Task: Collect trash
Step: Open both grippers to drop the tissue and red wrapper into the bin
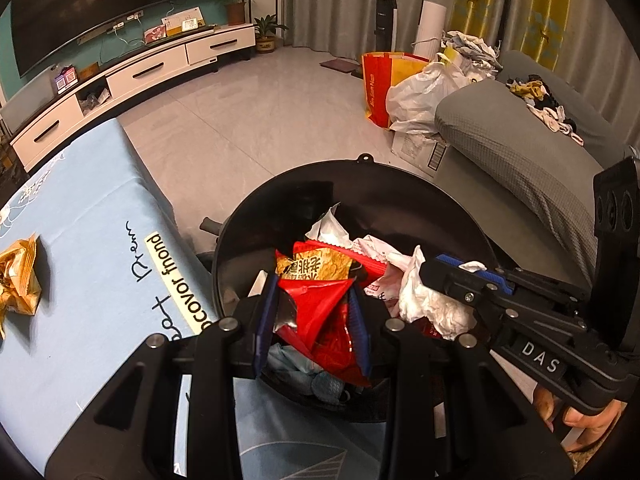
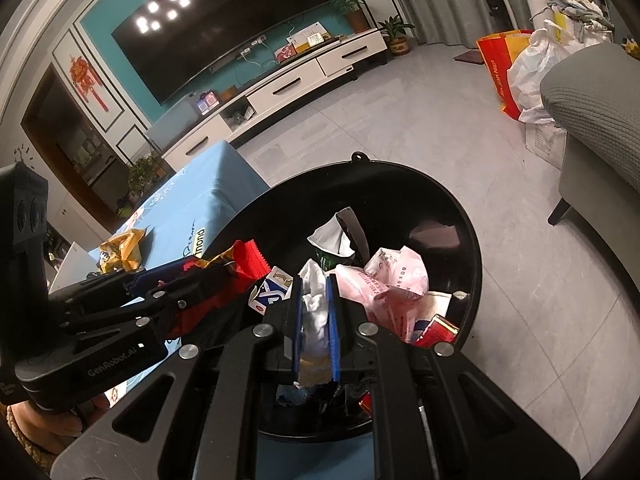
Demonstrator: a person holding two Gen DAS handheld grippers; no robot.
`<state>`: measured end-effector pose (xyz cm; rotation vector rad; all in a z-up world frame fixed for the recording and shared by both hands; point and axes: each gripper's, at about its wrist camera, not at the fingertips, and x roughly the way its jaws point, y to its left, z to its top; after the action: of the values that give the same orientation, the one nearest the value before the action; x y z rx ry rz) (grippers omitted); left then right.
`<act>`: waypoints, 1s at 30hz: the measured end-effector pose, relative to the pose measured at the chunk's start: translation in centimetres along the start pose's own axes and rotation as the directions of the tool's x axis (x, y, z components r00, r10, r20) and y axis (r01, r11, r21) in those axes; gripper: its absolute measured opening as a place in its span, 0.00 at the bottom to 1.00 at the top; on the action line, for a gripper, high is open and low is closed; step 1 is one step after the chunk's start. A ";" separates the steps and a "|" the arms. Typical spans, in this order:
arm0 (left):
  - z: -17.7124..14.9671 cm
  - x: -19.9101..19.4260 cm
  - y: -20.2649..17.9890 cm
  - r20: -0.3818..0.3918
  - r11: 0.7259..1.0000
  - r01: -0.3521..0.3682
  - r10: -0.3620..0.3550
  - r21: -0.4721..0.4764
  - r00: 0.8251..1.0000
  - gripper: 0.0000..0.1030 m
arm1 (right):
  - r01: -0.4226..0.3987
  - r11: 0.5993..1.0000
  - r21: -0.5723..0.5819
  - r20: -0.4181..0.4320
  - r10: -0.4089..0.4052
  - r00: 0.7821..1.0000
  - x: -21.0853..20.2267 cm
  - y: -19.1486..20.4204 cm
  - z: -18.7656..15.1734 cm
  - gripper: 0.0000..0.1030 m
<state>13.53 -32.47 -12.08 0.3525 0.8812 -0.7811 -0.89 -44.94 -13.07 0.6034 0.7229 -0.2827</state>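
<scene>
A red snack wrapper point(image 1: 320, 316) is held pinched in the left tool point(image 1: 314, 320) and a crumpled white tissue point(image 2: 314, 308) is clamped in the right tool point(image 2: 316, 316), both poised over the black bin point(image 1: 400, 184) beside the blue-covered worktop point(image 1: 100, 208), apparently for dropping in. A golden wrapper point(image 1: 18, 276) is left uncollected near the worktop's left edge, well apart from both tools.

The right gripper point(image 1: 460, 270) carries a label "DAS". The left gripper point(image 2: 192, 276) bears "GenRobot.AI". The blue tablecloth point(image 1: 92, 216) shows "for friend".
</scene>
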 end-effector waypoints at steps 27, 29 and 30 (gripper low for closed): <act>-0.2 -0.2 -0.3 0.001 1.000 -0.016 0.016 0.016 1.000 0.58 | 0.003 0.998 0.062 0.033 -0.006 0.999 -0.8 -1.1 0.3 0.44; -0.2 -0.8 -0.3 0.015 1.000 -0.017 0.017 0.016 1.000 0.64 | 0.008 0.997 0.071 0.048 -0.011 0.999 -1.3 -1.2 0.4 0.46; -0.2 -1.2 -0.2 0.021 1.000 -0.017 0.017 0.015 1.000 0.69 | 0.009 0.997 0.076 0.052 -0.013 0.999 -1.5 -1.3 0.4 0.51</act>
<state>12.84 -32.01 -11.25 0.3640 0.8520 -0.7745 -2.34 -46.14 -12.29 0.6613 0.6671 -0.3361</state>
